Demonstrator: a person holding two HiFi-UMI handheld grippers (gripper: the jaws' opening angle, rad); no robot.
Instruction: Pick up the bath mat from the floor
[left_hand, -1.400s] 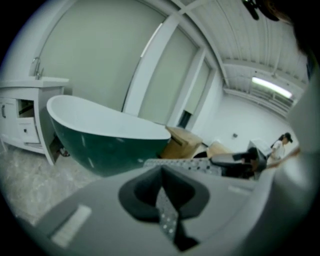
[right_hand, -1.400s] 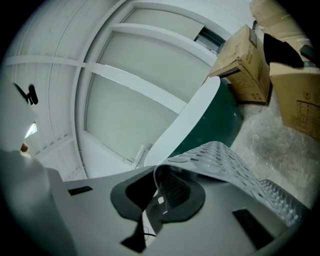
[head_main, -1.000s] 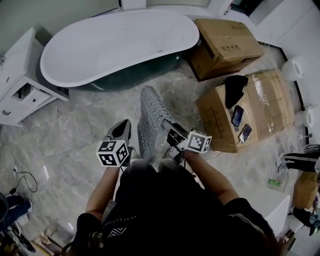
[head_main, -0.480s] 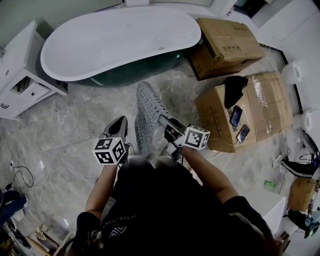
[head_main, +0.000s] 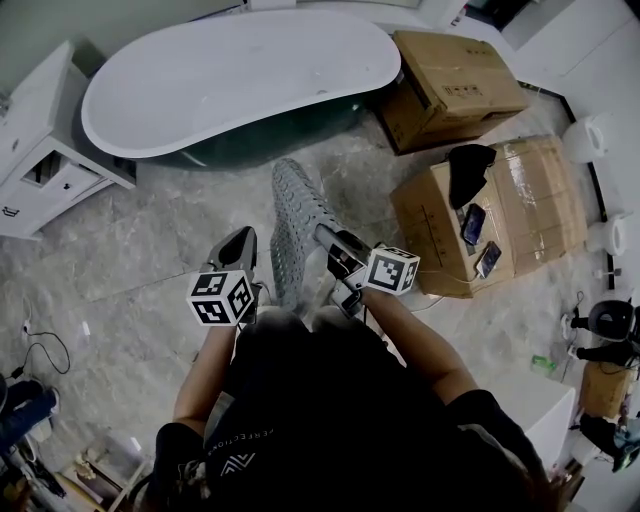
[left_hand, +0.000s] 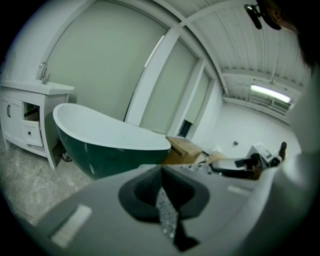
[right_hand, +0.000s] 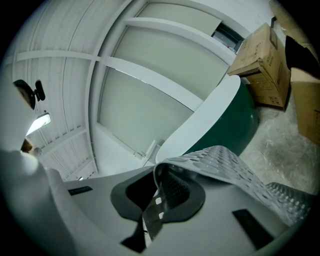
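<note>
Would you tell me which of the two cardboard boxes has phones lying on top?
The tape-wrapped box on the right: two phones and a black cloth lie on it. The box beside the bathtub has a bare top.

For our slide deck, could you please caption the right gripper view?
Right hand-held gripper clamped on the edge of the grey bath mat, bathtub behind.

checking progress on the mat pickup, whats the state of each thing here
bath mat, one edge raised in the right tongs, rest hanging down
right gripper, tongs shut on the bath mat edge
left gripper, tongs nearly together, nothing clearly held
bathtub, empty
cardboard box by the tub, closed
</note>
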